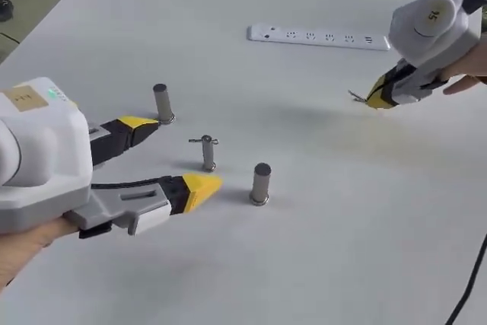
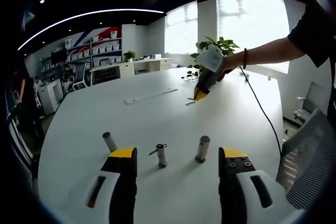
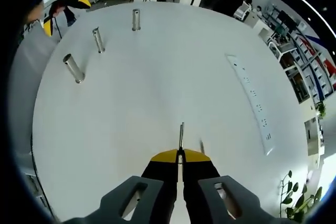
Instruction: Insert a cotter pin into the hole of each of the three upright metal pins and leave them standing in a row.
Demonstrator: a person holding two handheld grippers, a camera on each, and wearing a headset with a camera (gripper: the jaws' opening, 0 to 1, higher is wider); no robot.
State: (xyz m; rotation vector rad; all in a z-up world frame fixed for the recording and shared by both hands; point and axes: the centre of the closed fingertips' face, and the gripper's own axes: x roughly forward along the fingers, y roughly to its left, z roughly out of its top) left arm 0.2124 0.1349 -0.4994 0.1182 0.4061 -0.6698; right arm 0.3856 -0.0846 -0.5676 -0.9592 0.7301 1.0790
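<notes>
One of 3 done: mid pin [image 1: 208, 154] held its cotter [image 1: 203, 141]; far-left pin [image 1: 162, 103] & near-right pin [image 1: 260, 182] were bare. Your right gripper [image 1: 371, 100], far right, clamped a cotter pin [image 3: 181, 132]; left gripper [image 2: 177, 156] jaws stood apart.

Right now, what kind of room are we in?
Probably an office or workshop room: a big white table with a power strip, shelves of boxes along the wall, and a potted plant by bright windows.
</notes>
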